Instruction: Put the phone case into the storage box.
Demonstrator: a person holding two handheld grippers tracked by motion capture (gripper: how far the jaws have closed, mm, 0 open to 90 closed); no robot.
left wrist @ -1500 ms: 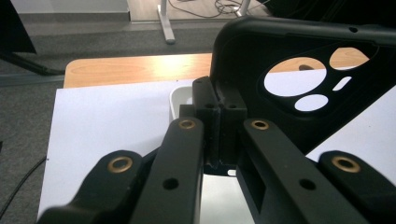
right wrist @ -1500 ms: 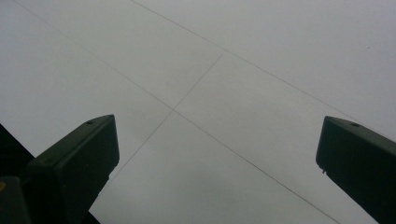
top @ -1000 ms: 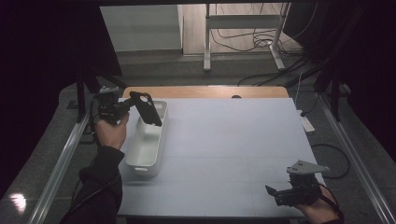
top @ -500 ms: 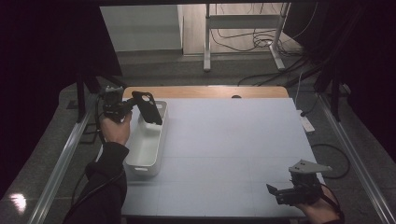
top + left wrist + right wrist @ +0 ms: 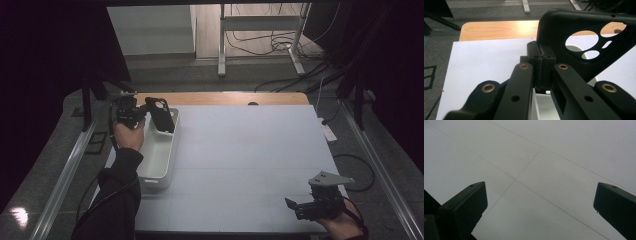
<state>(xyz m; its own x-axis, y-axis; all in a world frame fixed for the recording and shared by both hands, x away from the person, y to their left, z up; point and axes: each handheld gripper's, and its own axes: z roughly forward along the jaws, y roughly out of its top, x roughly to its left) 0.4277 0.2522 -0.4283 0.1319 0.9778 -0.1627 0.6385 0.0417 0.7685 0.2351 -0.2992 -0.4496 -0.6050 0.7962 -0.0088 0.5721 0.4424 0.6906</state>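
Black moulded phone case [image 5: 161, 114], judged light, thin-walled and slightly flexible, hangs at upper left of the high view over the far end of the white tray [image 5: 156, 162], pinched at its edge by the closed left claw [image 5: 141, 113]; a rim grip clear of the camera cut-outs suits it. Right claw [image 5: 294, 206] rests wide open and empty at lower right on the smooth white worktop [image 5: 250, 155], with dark floor and cables beyond.

Your black rubbery phone case [image 5: 161, 115] with round camera cut-outs, tilted on edge, hanging above the white rectangular plastic tub [image 5: 156, 159], far end.

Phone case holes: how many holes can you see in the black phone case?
4 in the phone case: one big round, one at the top right edge, a small slot, one small round below. More may be hidden.
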